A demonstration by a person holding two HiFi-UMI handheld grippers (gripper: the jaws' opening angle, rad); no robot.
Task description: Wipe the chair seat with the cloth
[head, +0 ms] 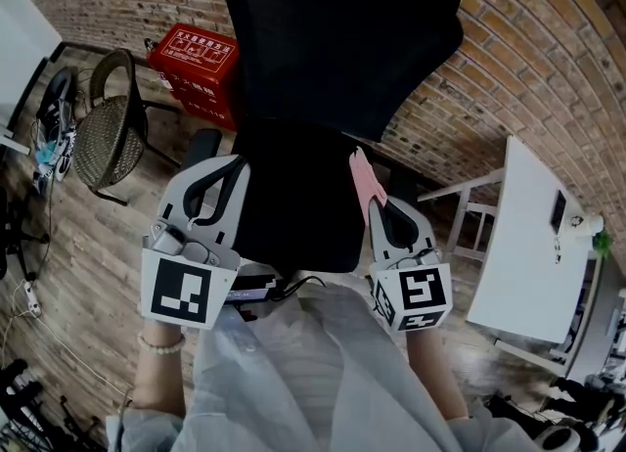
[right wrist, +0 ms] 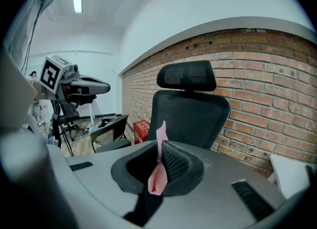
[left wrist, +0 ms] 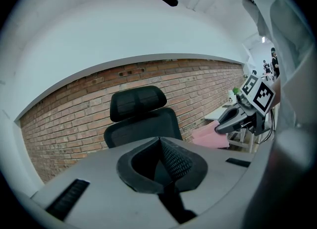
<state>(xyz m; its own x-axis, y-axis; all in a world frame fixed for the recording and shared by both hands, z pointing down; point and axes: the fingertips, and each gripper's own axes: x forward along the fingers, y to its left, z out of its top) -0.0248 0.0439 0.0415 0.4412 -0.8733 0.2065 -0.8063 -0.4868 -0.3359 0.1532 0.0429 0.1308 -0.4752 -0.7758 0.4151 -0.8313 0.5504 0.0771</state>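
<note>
Right gripper (head: 374,207): jaws closed on the cloth, held in front of the person at the right edge of the chair seat.
Cloth (head: 363,180): pink, pinched between the right gripper's pads (right wrist: 174,162); a strip sticks out past the tips and a fold hangs behind them. In the head view it lies over the seat's right edge; whether it touches the seat cannot be told.
Left gripper (head: 219,184): jaws pressed together with nothing between them, at the seat's left edge.
Chair seat (head: 293,207): black, between the two grippers.
Chair back (head: 342,39): black mesh with a headrest (right wrist: 186,76), upright behind the seat.
Red box (head: 195,59): on the wooden floor (head: 88,245), left of the chair back and against the brick wall (head: 528,59).
Wire chair (head: 111,133): dark, left of the red box.
White table (head: 533,235): to the right, well apart from the chair.
</note>
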